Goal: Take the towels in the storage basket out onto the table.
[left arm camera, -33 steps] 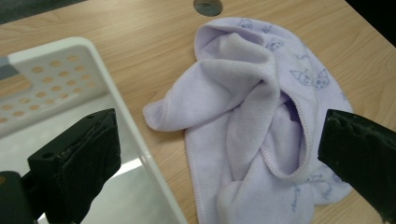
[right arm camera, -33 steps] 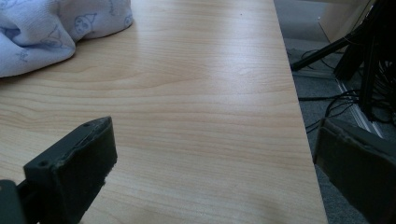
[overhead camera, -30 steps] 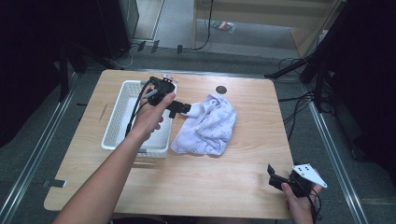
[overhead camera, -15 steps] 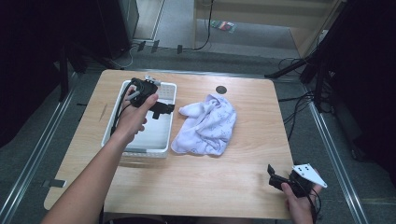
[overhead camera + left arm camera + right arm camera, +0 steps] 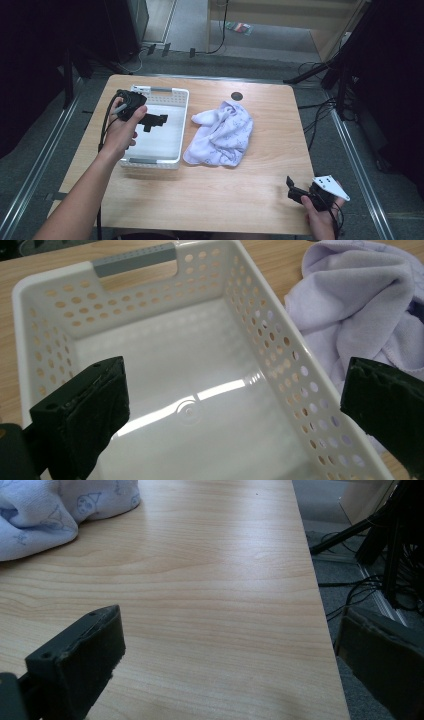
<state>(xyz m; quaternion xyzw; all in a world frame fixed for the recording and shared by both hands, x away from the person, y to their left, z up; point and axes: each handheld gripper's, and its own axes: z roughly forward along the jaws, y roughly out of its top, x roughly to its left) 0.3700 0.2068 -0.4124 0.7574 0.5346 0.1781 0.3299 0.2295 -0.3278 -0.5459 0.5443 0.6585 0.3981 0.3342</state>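
Observation:
A white perforated basket [image 5: 131, 159] with grey handles stands on the left of the wooden table, and nothing lies inside it [image 5: 150, 300]. A crumpled lavender towel [image 5: 222, 134] lies just right of it, also seen in the left gripper view [image 5: 360, 305] and the right gripper view [image 5: 45, 510]. My left gripper [image 5: 156, 121] hovers over the basket, jaws wide open with nothing between them [image 5: 235, 415]. My right gripper [image 5: 291, 189] rests low near the table's front right corner, open and empty [image 5: 225, 670].
A small dark round spot [image 5: 237, 96] marks the table behind the towel. The table's right edge [image 5: 325, 630] runs close past my right gripper, with cables on the floor beyond it. Bare wood lies between the towel and the front edge.
My left gripper has drawn back leftward from the towel's edge to a spot over the basket. The towel stays on the table. The right gripper has not moved.

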